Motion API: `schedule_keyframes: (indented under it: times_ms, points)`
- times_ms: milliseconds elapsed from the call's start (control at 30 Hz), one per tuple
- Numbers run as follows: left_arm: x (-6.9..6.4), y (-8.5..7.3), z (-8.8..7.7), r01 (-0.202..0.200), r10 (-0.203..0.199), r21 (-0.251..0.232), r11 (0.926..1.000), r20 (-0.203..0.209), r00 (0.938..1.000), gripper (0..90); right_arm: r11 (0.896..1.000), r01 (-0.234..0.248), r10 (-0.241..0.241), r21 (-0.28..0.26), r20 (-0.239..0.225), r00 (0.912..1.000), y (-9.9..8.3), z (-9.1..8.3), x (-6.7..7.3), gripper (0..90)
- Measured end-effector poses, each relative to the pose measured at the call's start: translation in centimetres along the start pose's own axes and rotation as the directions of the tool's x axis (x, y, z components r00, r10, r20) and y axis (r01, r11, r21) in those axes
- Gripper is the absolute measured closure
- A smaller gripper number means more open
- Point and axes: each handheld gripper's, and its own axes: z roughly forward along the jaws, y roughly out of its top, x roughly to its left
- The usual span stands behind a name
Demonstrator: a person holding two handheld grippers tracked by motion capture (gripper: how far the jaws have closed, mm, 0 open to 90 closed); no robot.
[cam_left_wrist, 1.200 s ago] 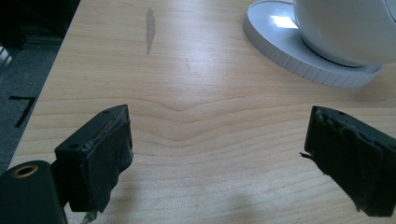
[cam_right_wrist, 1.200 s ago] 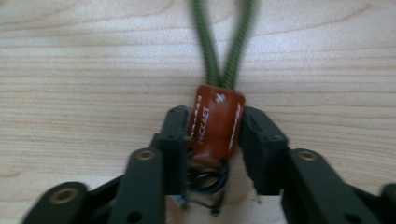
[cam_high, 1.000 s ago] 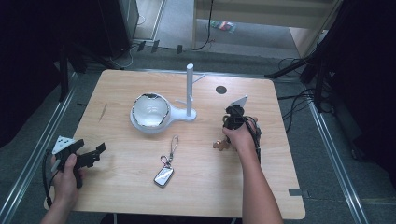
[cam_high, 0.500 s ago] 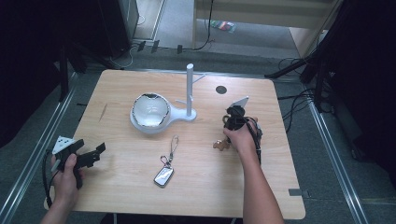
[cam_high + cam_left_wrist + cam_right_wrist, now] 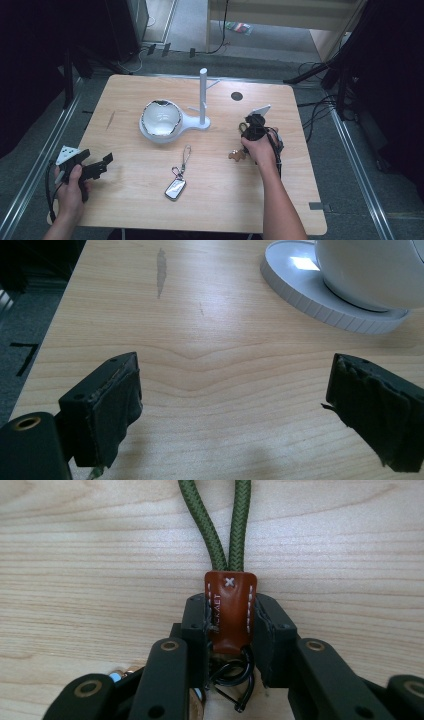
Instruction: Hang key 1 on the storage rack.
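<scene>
Clamping a brown leather tab (image 5: pixel 229 611) with green cord: right gripper (image 5: pixel 230 630); left gripper (image 5: pixel 235 405) is gaping wide over bare counter (image 5: pixel 210 365).

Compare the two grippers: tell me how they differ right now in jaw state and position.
The left gripper has its jaws wide apart with nothing between them; the right gripper is shut on a brown leather tab with a green cord. The left hovers near the table's front left edge, short of the white bowl; the right sits right of centre. Both have black jaws.
</scene>
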Motion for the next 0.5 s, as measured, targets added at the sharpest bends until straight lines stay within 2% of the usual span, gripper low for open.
schedule_keyframes:
  times_ms: [200, 367, 400, 433, 500]
  points:
    - [0.0, 0.0, 0.0, -0.001, 0.001, -0.001, 1.0, -0.001, 1.0, 8.0, 1.0, 0.009, -0.01, -0.029, -0.012, 0.9999, -0.5, -0.3, -0.3, 70.8]
    - [0.0, 0.0, 0.0, -0.003, 0.003, -0.001, 1.0, -0.002, 1.0, 8.0, 0.995, 0.021, -0.025, -0.095, -0.043, 0.9987, -1.1, -1.4, -0.2, 70.8]
    - [0.0, 0.0, 0.0, -0.003, 0.003, -0.001, 1.0, -0.002, 1.0, 8.0, 0.991, 0.034, -0.042, -0.131, -0.059, 0.9974, -1.3, -2.0, 0.0, 70.8]
    - [0.0, 0.0, 0.0, -0.003, 0.003, -0.001, 1.0, -0.002, 1.0, 8.0, 0.991, 0.034, -0.042, -0.131, -0.059, 0.9974, -1.3, -2.0, 0.0, 70.8]
    - [0.0, 0.0, 0.0, -0.003, 0.003, -0.001, 1.0, -0.002, 1.0, 8.0, 0.985, 0.039, -0.05, -0.166, -0.064, 0.9967, -1.5, -2.7, 0.3, 70.8]
